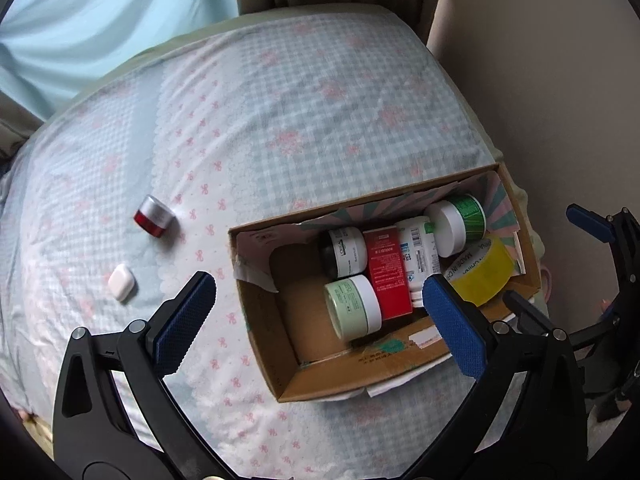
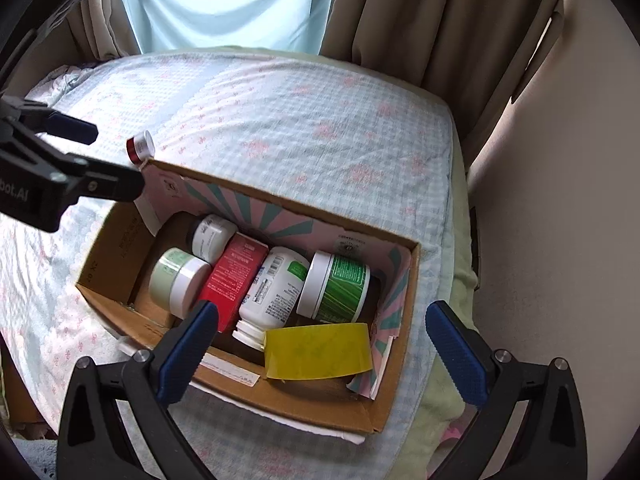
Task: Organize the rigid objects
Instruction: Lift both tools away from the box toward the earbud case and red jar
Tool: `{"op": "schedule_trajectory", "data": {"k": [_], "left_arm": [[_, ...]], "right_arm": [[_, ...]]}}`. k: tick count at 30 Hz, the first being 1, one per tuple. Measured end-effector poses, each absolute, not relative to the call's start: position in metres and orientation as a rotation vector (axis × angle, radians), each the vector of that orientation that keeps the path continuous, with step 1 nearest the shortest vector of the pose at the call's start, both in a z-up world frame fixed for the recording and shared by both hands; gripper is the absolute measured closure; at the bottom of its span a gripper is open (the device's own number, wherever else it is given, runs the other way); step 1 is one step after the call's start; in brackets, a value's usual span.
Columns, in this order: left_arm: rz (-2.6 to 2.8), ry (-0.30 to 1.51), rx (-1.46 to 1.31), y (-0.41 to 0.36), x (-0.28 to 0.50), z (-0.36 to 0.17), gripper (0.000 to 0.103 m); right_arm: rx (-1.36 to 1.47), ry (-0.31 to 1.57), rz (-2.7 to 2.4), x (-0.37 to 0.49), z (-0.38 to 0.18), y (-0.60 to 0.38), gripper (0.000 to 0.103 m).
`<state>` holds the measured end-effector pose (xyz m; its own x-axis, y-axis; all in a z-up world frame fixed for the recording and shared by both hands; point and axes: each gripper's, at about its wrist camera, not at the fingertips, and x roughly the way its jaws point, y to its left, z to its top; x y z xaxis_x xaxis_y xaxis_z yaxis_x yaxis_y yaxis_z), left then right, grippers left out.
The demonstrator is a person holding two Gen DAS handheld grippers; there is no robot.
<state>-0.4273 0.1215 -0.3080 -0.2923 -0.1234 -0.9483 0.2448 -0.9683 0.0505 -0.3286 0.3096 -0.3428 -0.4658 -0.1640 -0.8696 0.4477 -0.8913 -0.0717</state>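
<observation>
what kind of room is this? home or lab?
Most likely a home bedroom. The work surface is a bed with a checked, bow-print sheet, beige curtains hang behind it, and a cardboard box of skincare jars and bottles sits on the bedding.

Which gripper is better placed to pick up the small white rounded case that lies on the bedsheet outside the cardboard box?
Left. The open left gripper hangs close to the small white rounded case; the open right gripper hovers over the cardboard box, whose wall likely stands between.
</observation>
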Motion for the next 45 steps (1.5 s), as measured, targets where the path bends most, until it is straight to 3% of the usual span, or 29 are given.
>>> {"op": "schedule_trajectory", "data": {"k": [11, 24, 33, 45], "left_arm": [[-2.343, 0.171, 1.474, 0.08, -0.329, -0.216, 0.0], [-2.204, 0.373, 1.282, -0.03, -0.232, -0.181, 0.0], [-2.088, 0.556, 1.235, -0.102, -0.217, -0.205, 0.0], [-1.905, 0.826, 1.23, -0.171, -0.25, -0.311, 0.002]], "right_arm": [[1.313, 0.234, -2.417, -0.329, -0.266, 0.297, 0.0], [1.175, 0.305, -2.333, -0.319, -0.187, 0.172, 0.0], [1.246, 0.364, -2.148, -0.352, -0.187, 0.055, 0.0], [1.432, 0.527, -1.871, -0.414, -0.291, -0.073, 0.0]]}}
